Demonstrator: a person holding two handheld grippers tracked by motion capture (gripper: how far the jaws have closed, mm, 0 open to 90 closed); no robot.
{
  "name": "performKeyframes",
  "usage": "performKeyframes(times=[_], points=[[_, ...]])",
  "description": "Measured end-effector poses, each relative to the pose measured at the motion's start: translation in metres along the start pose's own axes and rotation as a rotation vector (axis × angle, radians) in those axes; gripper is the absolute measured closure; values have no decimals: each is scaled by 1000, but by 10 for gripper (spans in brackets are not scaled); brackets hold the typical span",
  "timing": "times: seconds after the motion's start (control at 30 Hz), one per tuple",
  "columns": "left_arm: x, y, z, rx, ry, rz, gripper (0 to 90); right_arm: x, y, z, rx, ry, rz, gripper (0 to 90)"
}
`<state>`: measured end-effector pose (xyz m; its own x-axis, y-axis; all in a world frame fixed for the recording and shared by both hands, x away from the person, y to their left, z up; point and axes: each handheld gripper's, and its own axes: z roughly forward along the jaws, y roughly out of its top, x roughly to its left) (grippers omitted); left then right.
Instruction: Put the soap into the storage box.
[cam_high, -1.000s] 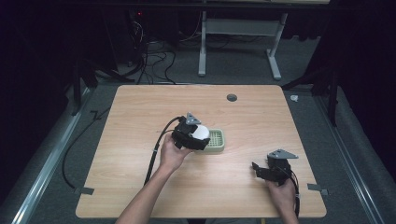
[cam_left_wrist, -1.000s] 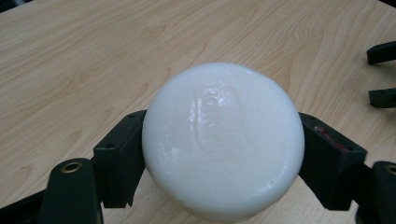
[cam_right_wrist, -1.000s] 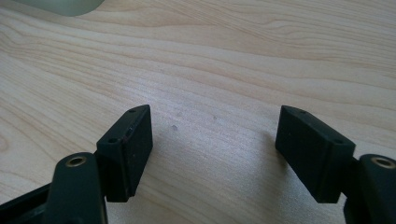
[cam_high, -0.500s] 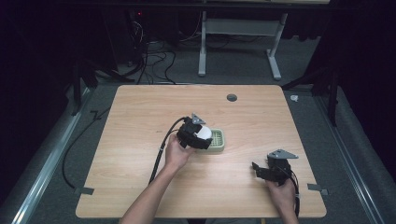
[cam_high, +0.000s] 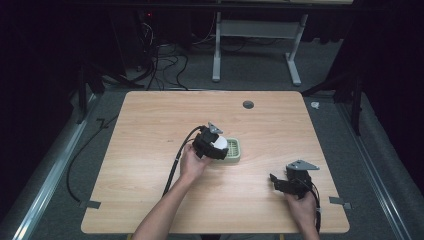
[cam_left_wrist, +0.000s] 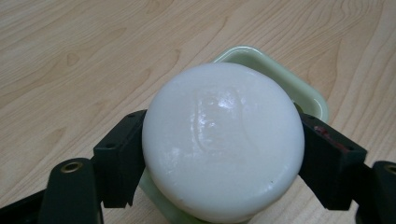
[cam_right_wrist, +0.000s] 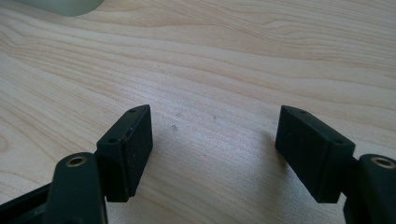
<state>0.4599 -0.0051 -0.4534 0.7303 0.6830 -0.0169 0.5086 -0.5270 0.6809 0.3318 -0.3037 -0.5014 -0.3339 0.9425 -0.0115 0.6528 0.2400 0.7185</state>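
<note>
Left gripper (cam_left_wrist: 219, 154) clamps a round white soap bar (cam_left_wrist: 223, 140) by its sides, directly over the pale green soap dish (cam_high: 233, 151) at table centre; contact unclear. Right gripper (cam_high: 276, 181), jaws wide apart and empty, sits at the dish's 4 o'clock, well apart.

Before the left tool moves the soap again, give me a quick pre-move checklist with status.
1. Left tool shut on the white soap bar, a jaw on each side: ok.
2. Soap sits over the pale green soap dish: ok.
3. Soap clear of the dish or resting in it: cannot tell.
4. Right tool open, nothing between its jaws: ok.
5. Right tool well apart from the dish, out of the way: ok.
6. Wooden table around the dish free of other things: ok.
</note>
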Motion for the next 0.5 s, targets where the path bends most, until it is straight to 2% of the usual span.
performKeyframes(times=[0.5], points=[[-4,0,10,12,29,6,244,0,0,0,-1,1,-2,282]])
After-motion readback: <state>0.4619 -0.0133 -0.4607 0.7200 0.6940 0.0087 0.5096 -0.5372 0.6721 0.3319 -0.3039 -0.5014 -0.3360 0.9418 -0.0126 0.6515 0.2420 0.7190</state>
